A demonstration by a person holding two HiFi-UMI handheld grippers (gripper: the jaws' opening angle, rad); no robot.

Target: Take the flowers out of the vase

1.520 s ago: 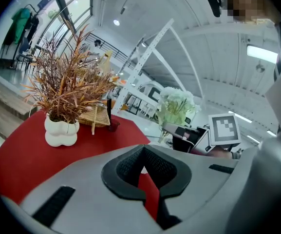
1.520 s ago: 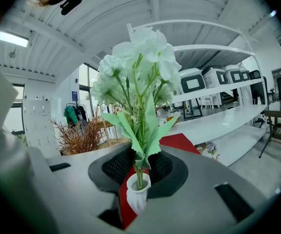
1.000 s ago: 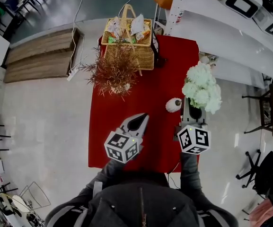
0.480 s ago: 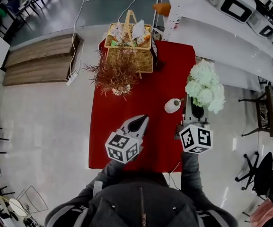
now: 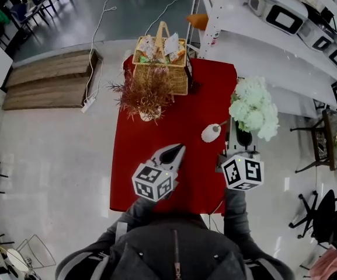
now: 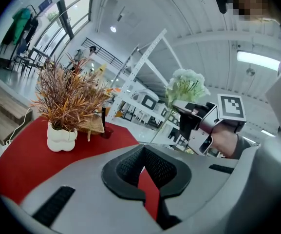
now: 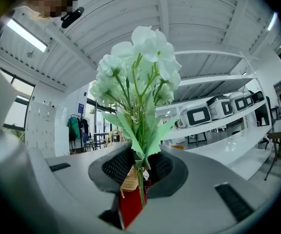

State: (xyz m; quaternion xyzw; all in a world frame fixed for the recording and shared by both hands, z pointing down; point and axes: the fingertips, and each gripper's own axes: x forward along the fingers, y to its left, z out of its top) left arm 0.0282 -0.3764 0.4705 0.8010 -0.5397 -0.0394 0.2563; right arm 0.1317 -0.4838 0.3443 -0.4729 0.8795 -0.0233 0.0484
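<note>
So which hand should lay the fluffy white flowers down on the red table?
Right: the right gripper clamps the white flowers by their green stems, while the left gripper is shut and empty.

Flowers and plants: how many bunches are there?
2. The white flowers are held up in the right claw; the dried reddish plant stands in a white pot on the red table. I see no others.

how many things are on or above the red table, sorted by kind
wicker basket: 1
potted dried plant: 1
white vase: 1
white flower bunch, held in the right claw: 1
total: 4
</note>
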